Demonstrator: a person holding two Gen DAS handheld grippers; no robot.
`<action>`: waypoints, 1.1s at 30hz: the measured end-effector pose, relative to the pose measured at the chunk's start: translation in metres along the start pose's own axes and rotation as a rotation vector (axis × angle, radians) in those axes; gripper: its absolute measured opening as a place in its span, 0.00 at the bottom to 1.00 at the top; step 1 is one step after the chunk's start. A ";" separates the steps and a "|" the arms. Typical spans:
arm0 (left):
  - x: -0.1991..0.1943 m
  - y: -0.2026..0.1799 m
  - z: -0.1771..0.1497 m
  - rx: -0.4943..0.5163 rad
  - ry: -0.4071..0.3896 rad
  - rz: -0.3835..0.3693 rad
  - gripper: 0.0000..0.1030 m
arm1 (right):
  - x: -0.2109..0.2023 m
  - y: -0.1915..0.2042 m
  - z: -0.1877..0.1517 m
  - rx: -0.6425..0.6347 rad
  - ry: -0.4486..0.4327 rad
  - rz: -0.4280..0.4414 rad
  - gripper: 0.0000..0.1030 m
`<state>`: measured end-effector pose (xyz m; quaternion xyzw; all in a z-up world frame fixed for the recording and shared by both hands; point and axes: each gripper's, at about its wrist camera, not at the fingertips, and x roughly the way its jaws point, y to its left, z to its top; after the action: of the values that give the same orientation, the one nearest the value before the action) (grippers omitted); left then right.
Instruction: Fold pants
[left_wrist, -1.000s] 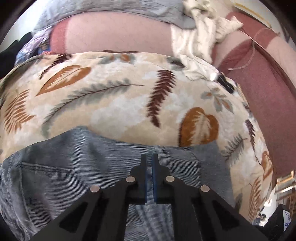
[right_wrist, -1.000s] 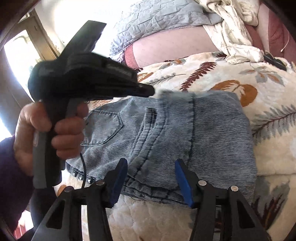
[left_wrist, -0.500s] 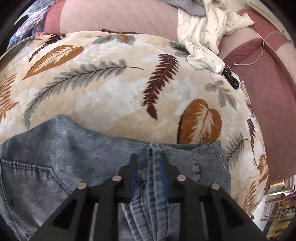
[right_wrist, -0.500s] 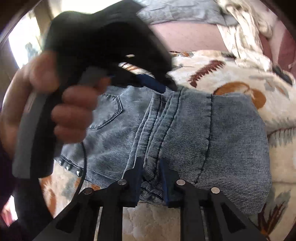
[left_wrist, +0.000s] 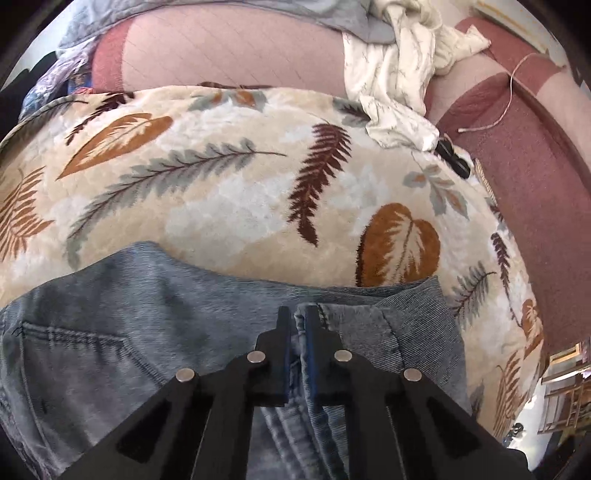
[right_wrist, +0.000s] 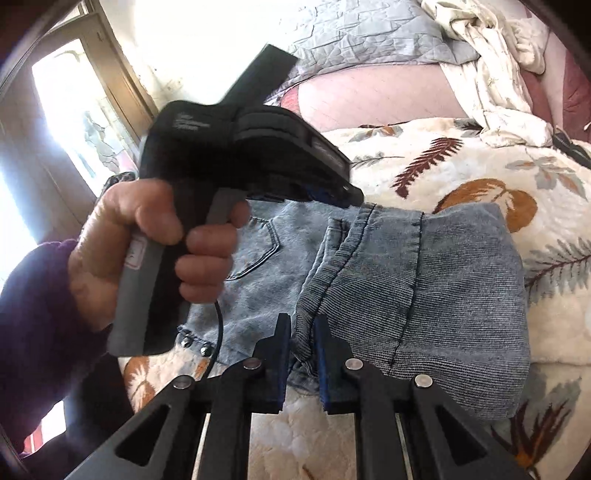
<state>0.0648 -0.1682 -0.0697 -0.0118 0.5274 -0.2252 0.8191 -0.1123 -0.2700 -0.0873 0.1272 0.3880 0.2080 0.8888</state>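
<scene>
Gripping a bunched denim seam, the left gripper (left_wrist: 299, 314) sits at the lower middle of its view. The right gripper (right_wrist: 302, 325) pinches the near edge of the folded jeans (right_wrist: 424, 295), lying on the leaf-print blanket (right_wrist: 461, 166).

A cream blanket (left_wrist: 229, 192) printed with leaves and ferns covers the bed. A crumpled white cloth (left_wrist: 399, 77) lies at its far edge, beside a maroon quilt (left_wrist: 535, 177). A grey quilted cover (right_wrist: 354, 33) sits behind, near a bright window (right_wrist: 70, 107).
</scene>
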 end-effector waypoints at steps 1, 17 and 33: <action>-0.005 0.005 -0.002 -0.009 -0.006 -0.006 0.07 | -0.001 0.000 -0.001 0.001 0.005 0.019 0.13; -0.051 0.026 -0.054 0.036 -0.147 0.199 0.19 | -0.002 -0.027 0.007 0.127 0.014 0.044 0.59; -0.109 0.064 -0.117 0.025 -0.298 0.488 0.75 | 0.058 -0.024 0.058 0.103 -0.001 -0.471 0.60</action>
<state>-0.0515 -0.0435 -0.0440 0.0927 0.3858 -0.0238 0.9176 -0.0274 -0.2671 -0.0950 0.0784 0.4164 -0.0251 0.9054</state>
